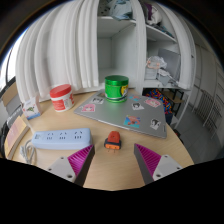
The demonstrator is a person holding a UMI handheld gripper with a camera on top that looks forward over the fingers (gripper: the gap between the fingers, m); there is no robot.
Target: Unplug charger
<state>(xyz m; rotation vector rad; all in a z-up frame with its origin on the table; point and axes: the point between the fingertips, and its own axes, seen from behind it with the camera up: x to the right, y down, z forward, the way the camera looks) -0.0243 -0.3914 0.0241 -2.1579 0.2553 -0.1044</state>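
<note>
Gripper [112, 163] fingers apart, holding nothing, lined up toward the orange charger [112, 141] just ahead. Charger sits beside the power strip [61, 137] on the table [120, 165], likely the grab target.

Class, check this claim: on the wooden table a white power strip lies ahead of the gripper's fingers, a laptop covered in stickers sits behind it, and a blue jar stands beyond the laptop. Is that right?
Not quite. The jar beyond the laptop is green, not blue, as the gripper view shows. The rest holds: the white power strip lies on the wooden table ahead of the open gripper, with the sticker-covered laptop behind it.
</note>
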